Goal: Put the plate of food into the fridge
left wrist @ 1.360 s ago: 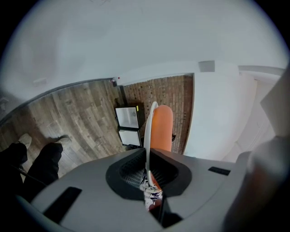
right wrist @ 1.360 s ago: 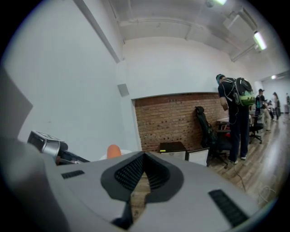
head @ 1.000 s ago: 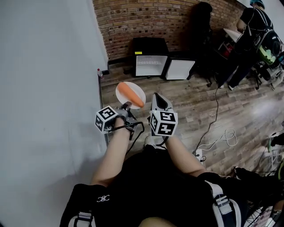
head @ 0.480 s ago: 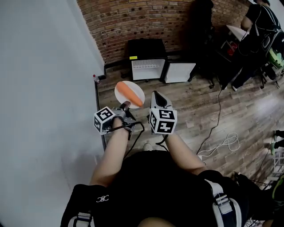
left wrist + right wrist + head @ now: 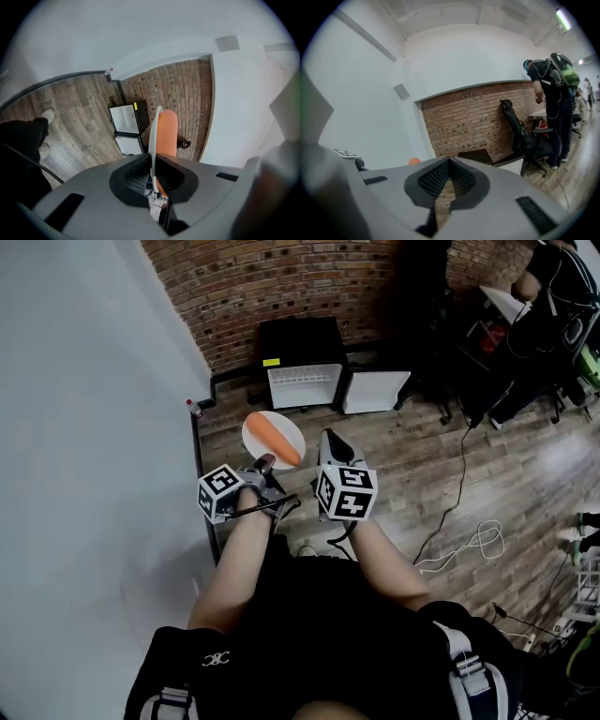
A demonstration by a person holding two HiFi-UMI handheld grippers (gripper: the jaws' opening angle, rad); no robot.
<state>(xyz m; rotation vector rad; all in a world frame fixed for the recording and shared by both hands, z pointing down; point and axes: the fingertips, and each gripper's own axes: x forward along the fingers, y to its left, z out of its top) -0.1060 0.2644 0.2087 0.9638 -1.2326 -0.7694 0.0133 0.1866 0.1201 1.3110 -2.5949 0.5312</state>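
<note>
A white bench (image 5: pixel 84 427) fills the left side of the room, and a small bottle (image 5: pixel 192 407) stands at its far right corner. Just off the bench's right edge, the person holds the left gripper (image 5: pixel 265 465) out over the wooden floor (image 5: pixel 441 474). Its jaws are clamped on the near rim of a white plate (image 5: pixel 260 433). The left gripper view shows this rim edge-on, pinched between the pads. The plate sits about level in the air, carrying one long piece of orange food (image 5: pixel 277 438) that lies across its middle.

Beyond the plate, against the brick wall (image 5: pixel 281 282), stands the small black fridge (image 5: pixel 300 338). Its door (image 5: pixel 375 390) is swung open to the right and the white inside faces the person. The plate is well short of the fridge, out over the floor in front of the open compartment.

The right gripper (image 5: pixel 330 438) is held just beside the plate, on its right. Its jaws are together with nothing between them, and they point toward the fridge.

Further right, a black chair (image 5: pixel 427 292) stands by the wall and a pale cable (image 5: pixel 469 542) lies looped on the floor. Another person (image 5: pixel 548 296) in dark clothes stands at a desk in the far right corner.
</note>
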